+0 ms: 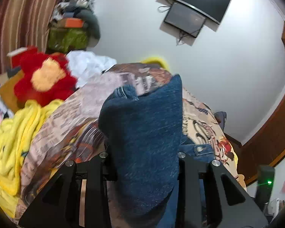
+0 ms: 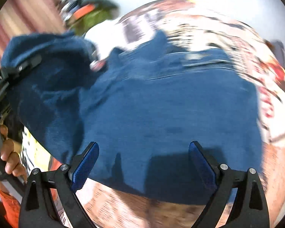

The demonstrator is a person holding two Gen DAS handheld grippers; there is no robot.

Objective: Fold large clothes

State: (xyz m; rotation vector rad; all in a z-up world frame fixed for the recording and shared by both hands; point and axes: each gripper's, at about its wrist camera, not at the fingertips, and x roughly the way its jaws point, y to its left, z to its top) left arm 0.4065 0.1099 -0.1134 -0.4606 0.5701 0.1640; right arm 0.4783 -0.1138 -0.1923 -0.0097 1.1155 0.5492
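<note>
Jeans (image 2: 161,102) are lying spread over the bed (image 2: 228,30), on its printed cover, w/ one end being lifted off it by the left gripper (image 1: 144,152). That gripper is clamping a thick bunch of denim between its jaws, narrow but not fully closed bc the fabric is doubled up there; the cloth is standing up in front of the lens and blocking most of the left wrist view. In the right wrist view the same lifted end is showing at upper left, w/ the left tool and the person's hand (image 2: 7,152) on its handle just below. Holding the end up like this is prob meant to carry it over the rest of the jeans for a fold. Right gripper (image 2: 143,161) is hanging over the near edge of the denim w/ jaws wide and nothing between the pads (image 2: 86,165), pointing down at the cloth; judging by that, it's getting ready either to pin the lying part or to grab the edge so the fold stays square. Yellow blanket (image 1: 11,138) and red plush (image 1: 43,79) are piled at the bed's left side, clear of the jeans. Right view is blurred, so finer creases can't be read.
</note>
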